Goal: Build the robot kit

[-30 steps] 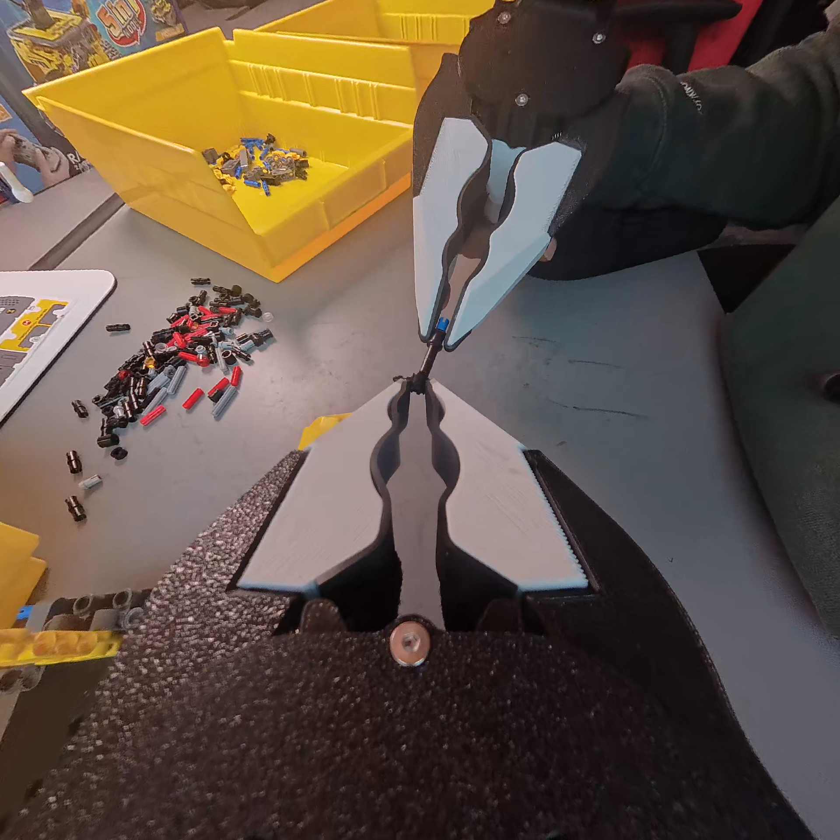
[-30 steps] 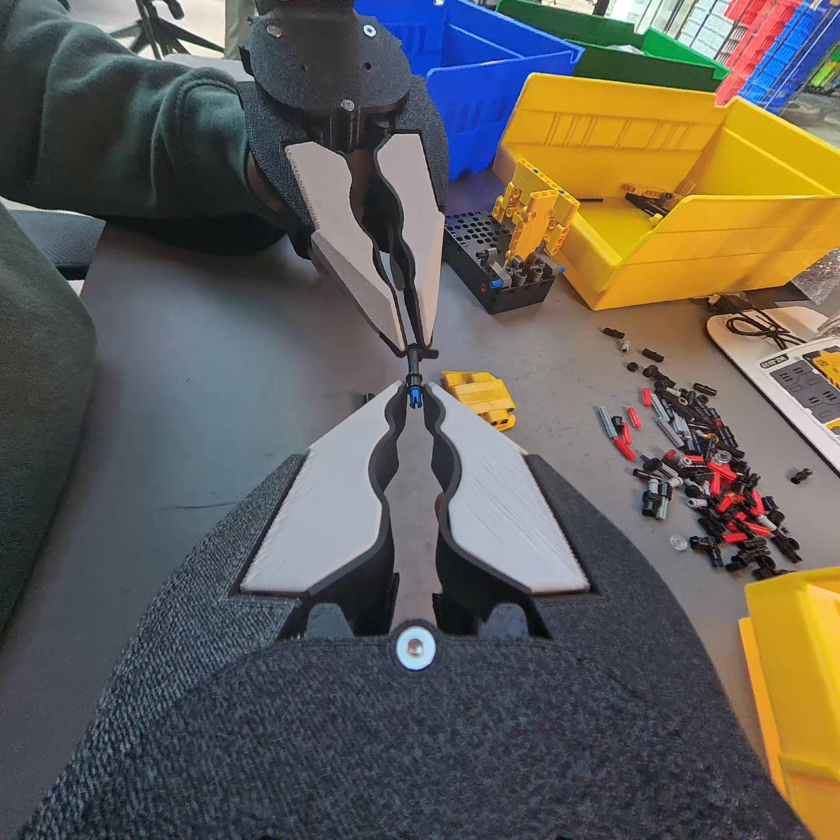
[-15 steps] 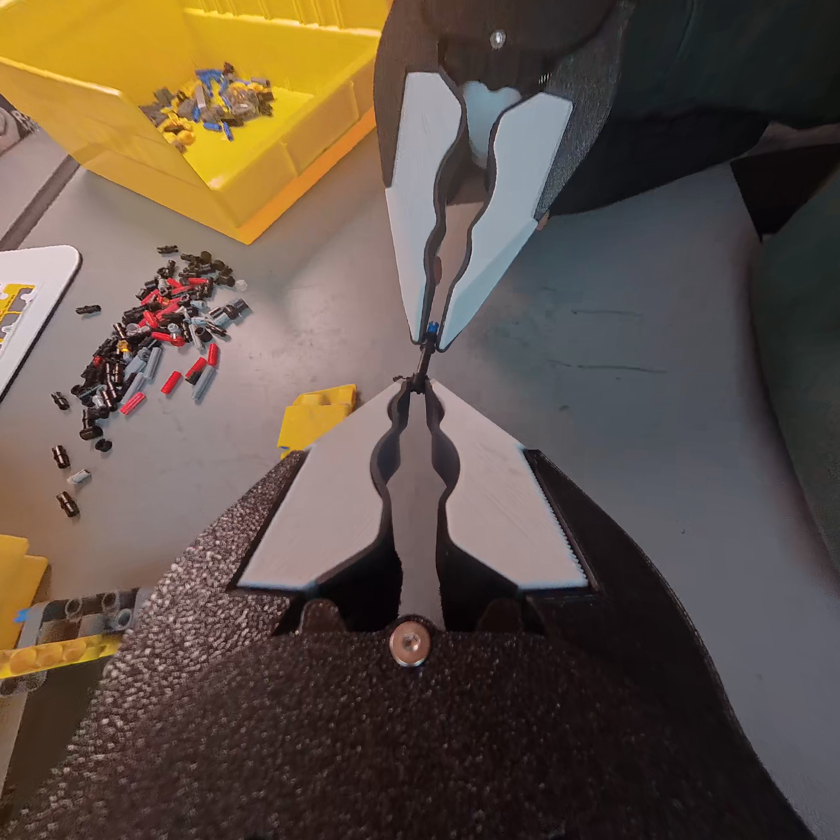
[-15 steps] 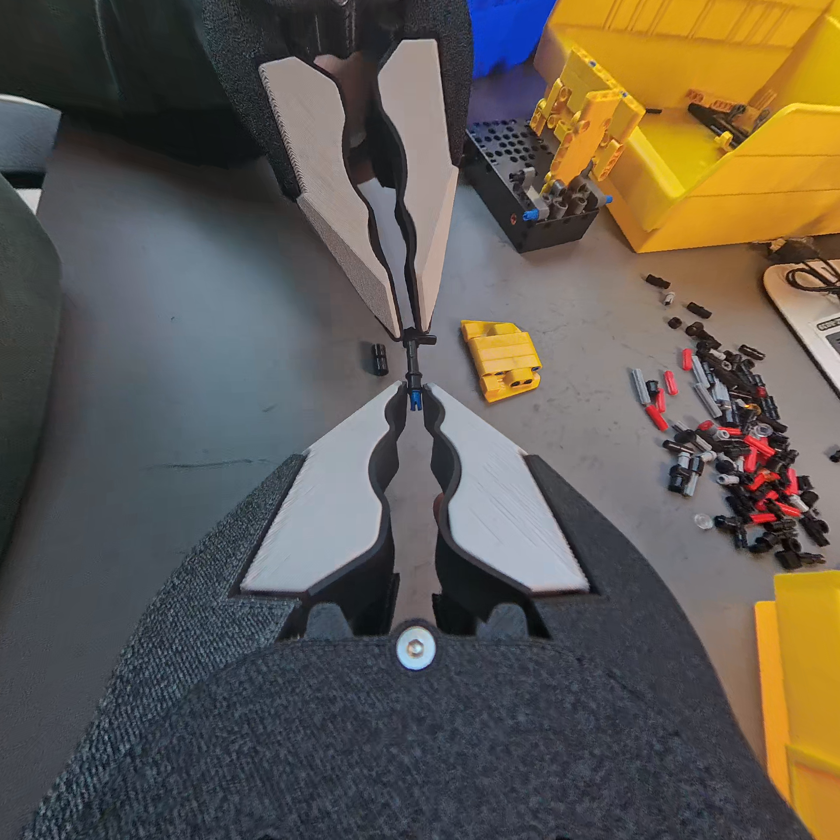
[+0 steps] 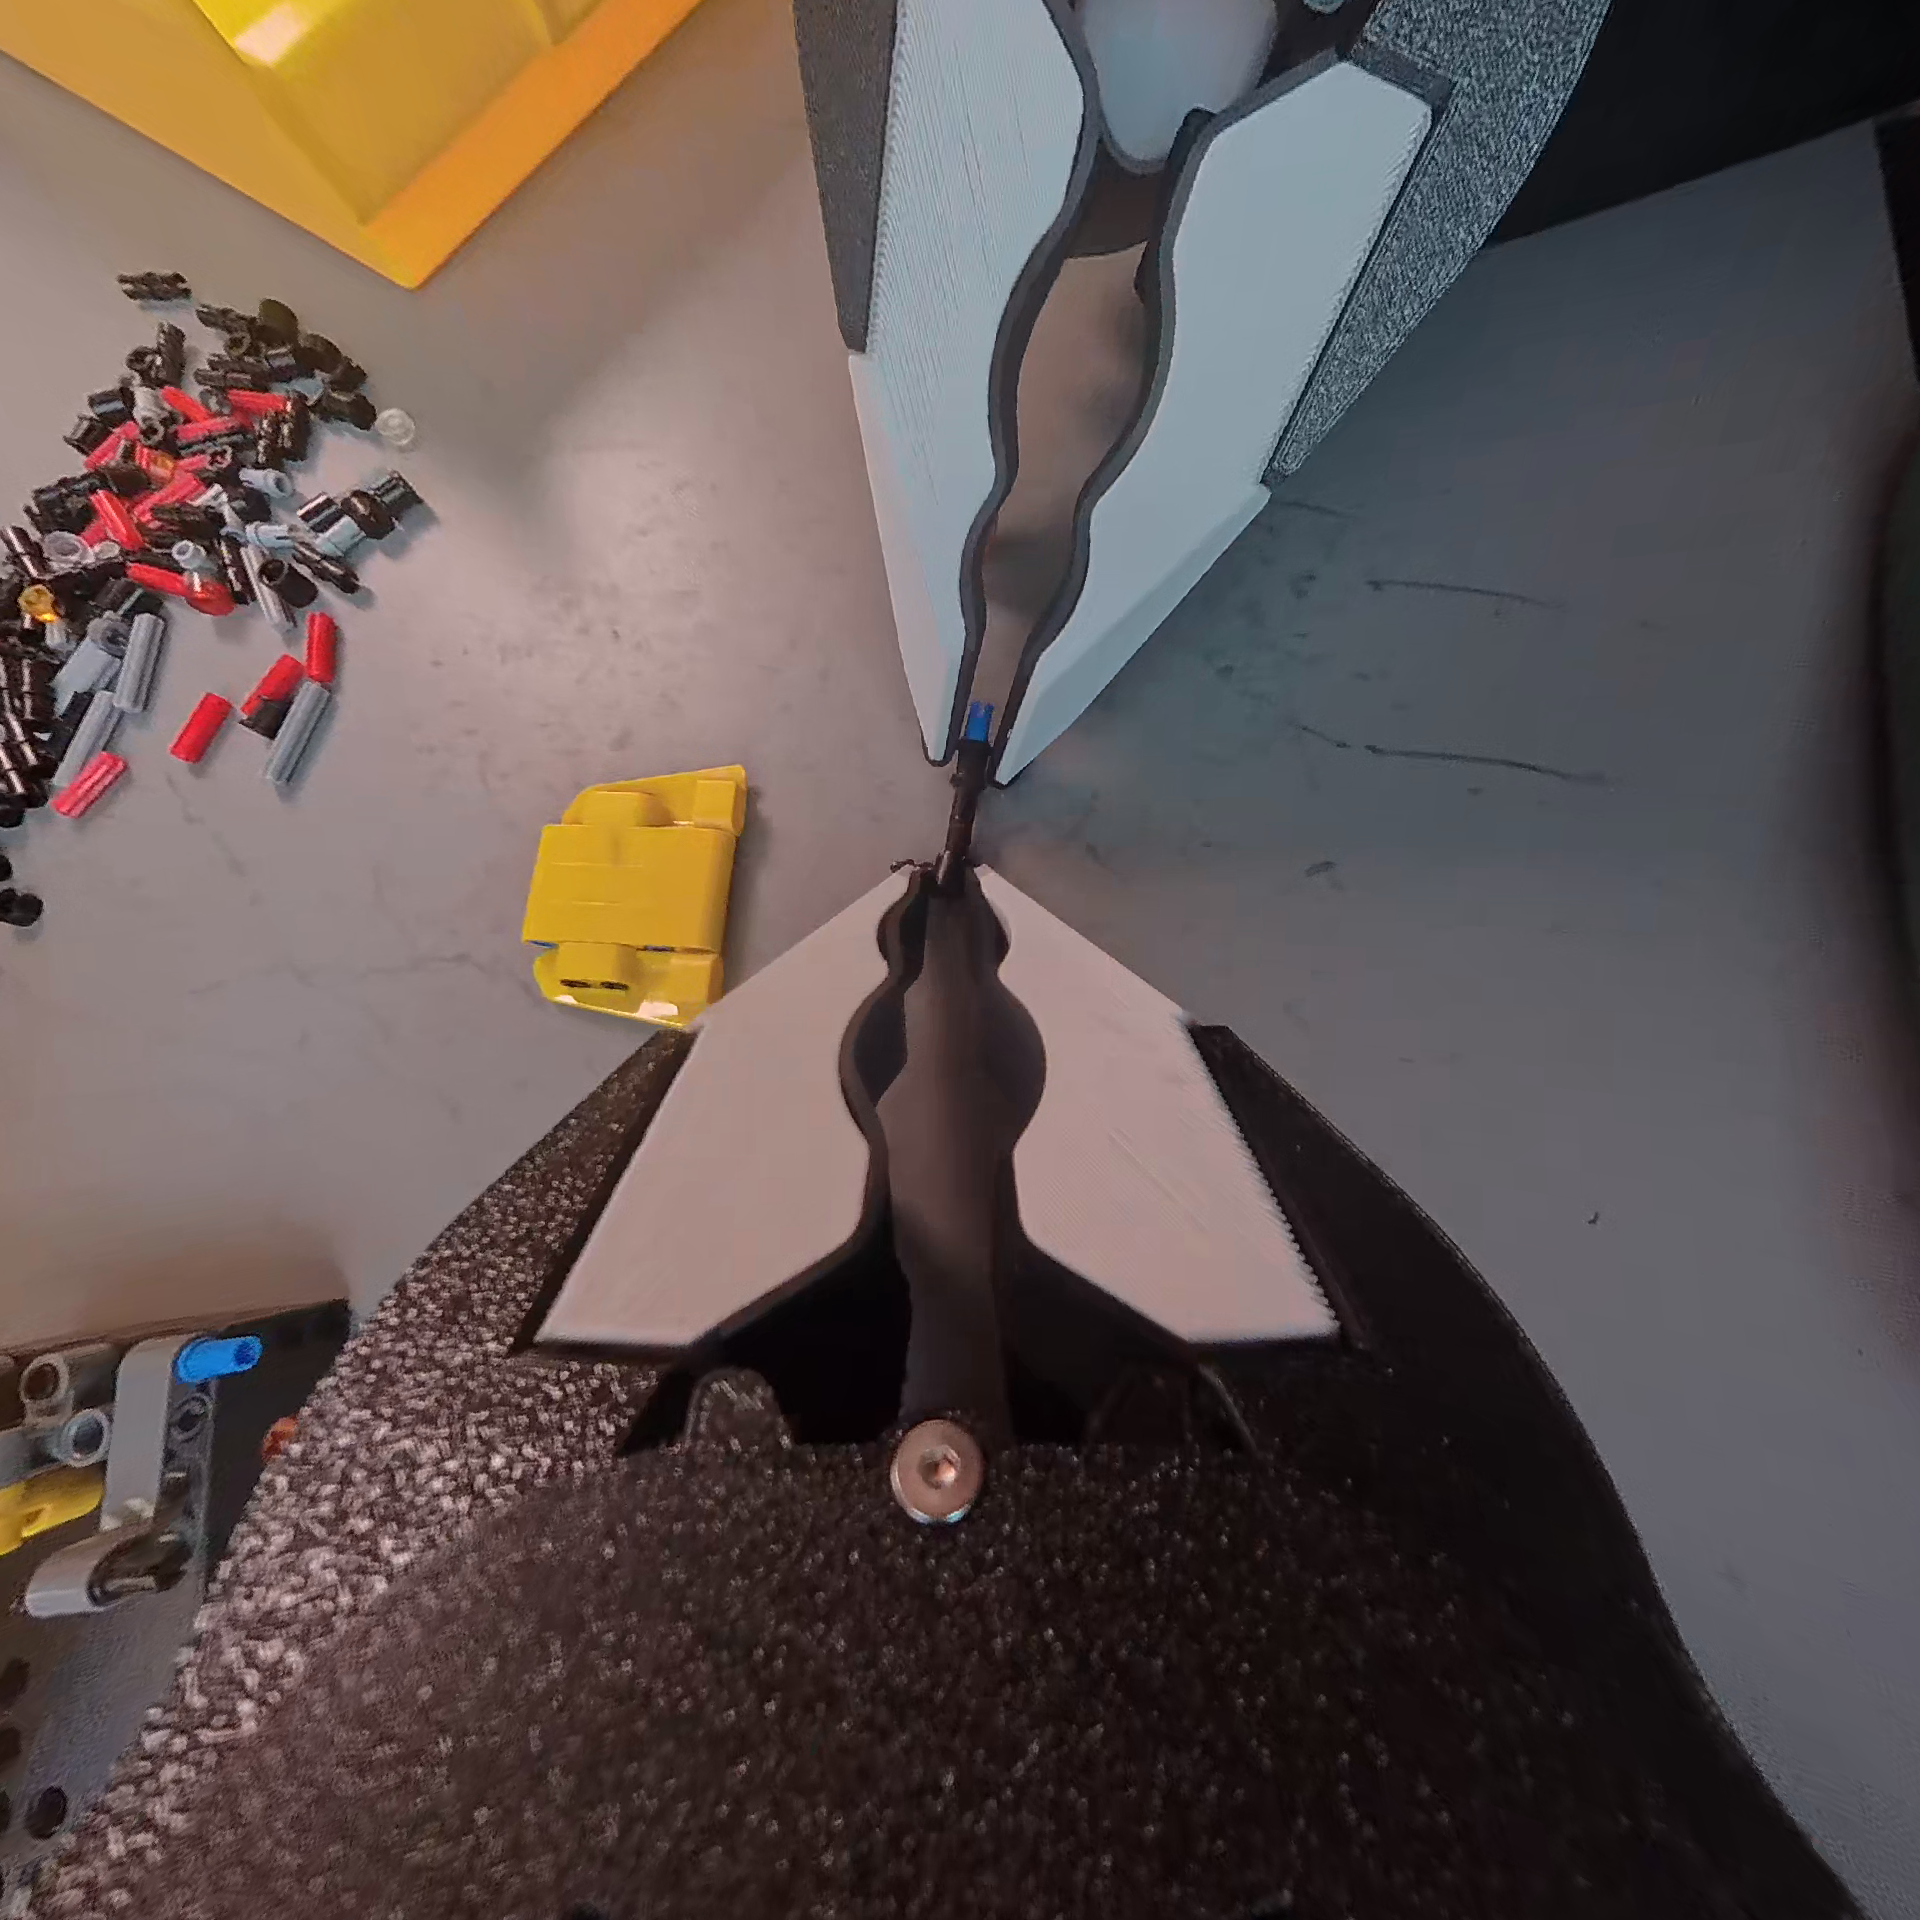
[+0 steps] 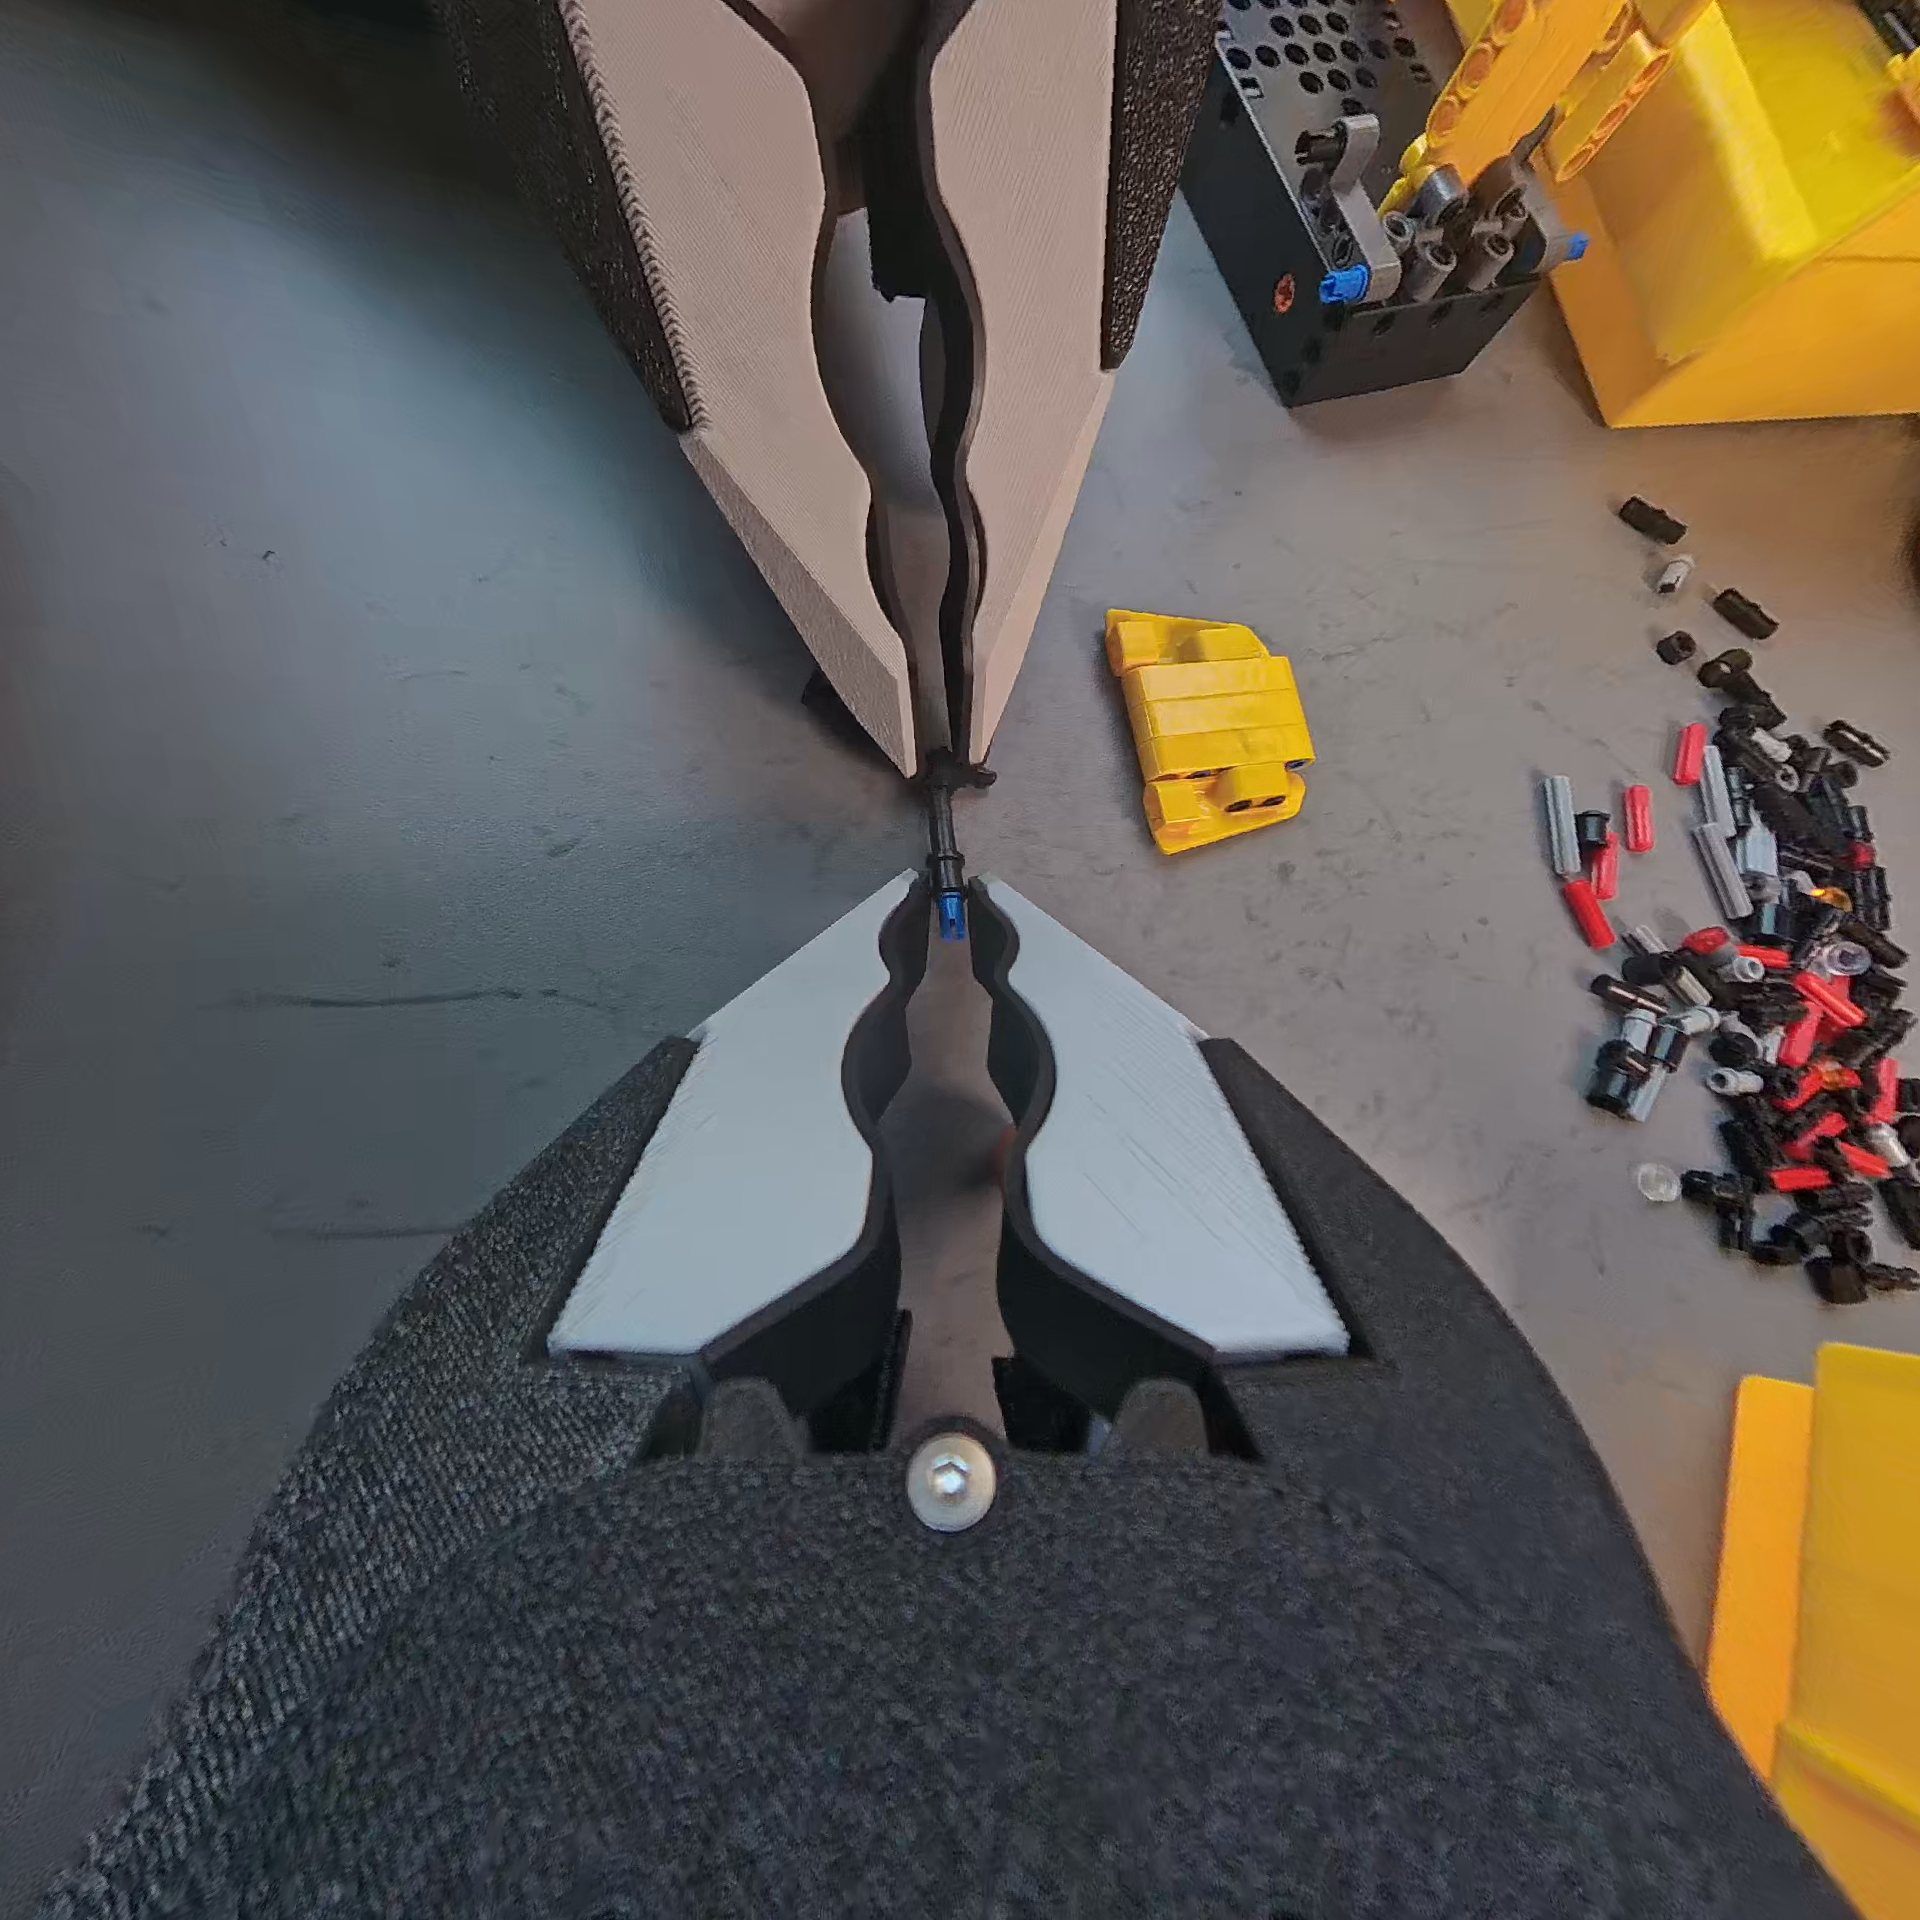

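While both tools faced tip to tip above the grey table (image 5: 1455, 935), left gripper (image 5: 943, 881) pinched the black axle (image 6: 941, 821); right gripper (image 6: 948, 896) pinched its blue pin (image 6: 948, 918). Parts appeared joined; yellow block (image 6: 1210, 727) lay nearby, untouched.

Ridged, matt pale-grey printed plastic is seen on the fingers (image 6: 1143, 1143) of the right tool (image 6: 948, 883), set in grainy black housing. Beyond its tip, the grey matt surface (image 6: 416, 831) is scuffed; beside it, a glossy yellow plastic block (image 6: 1210, 727) lies.
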### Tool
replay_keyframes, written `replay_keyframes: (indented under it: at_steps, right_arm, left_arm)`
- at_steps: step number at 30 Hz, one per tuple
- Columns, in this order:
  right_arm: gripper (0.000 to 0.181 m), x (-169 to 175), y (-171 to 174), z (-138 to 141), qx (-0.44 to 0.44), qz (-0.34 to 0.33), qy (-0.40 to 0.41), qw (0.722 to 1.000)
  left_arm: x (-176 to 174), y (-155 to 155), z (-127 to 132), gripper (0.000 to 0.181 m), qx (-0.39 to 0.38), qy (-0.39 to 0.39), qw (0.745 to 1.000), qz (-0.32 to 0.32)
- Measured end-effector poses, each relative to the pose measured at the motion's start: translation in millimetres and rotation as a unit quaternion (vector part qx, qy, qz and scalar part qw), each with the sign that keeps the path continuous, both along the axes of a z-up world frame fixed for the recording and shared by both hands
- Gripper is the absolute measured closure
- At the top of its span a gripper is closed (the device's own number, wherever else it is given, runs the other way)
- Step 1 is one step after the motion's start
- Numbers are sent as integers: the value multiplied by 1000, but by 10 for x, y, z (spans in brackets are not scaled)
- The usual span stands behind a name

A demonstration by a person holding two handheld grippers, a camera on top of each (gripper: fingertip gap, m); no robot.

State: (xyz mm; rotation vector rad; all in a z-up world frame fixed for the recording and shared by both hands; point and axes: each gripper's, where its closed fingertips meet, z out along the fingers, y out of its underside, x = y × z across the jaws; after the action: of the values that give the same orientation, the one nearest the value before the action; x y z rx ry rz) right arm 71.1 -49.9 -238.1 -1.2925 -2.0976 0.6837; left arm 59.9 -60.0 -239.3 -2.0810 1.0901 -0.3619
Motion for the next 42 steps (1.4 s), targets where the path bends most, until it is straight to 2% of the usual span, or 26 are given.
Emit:
replay_keyframes:
  at_steps: [11, 17, 20, 24, 31, 42]
  right_arm:
    - [175, -5, 12, 17, -2, 11, 10, 1000]
    - [175, -20, -43, 343, -24, 27, 90, 995]
    - [175, -9, -87, 325, -25, 36, 87, 995]
    - [175, 1, -115, 319, -30, 42, 90, 995]
    - [174, 34, -179, 556, -88, 54, 149, 983]
    - [176, 48, -207, 624, -110, 60, 160, 979]
  left_arm:
    - [1, 16, 13, 176, 2, -3, 1000, 9]
    - [72, -4, 269, 167, 26, -80, 996, -6]
    - [114, -21, 325, 177, 45, -80, 996, -18]
    - [134, -54, 317, 178, 41, -78, 996, -30]
    - [187, -113, 547, 178, 31, -167, 984, -49]
    - [211, -126, 608, 178, 30, -193, 979, -53]
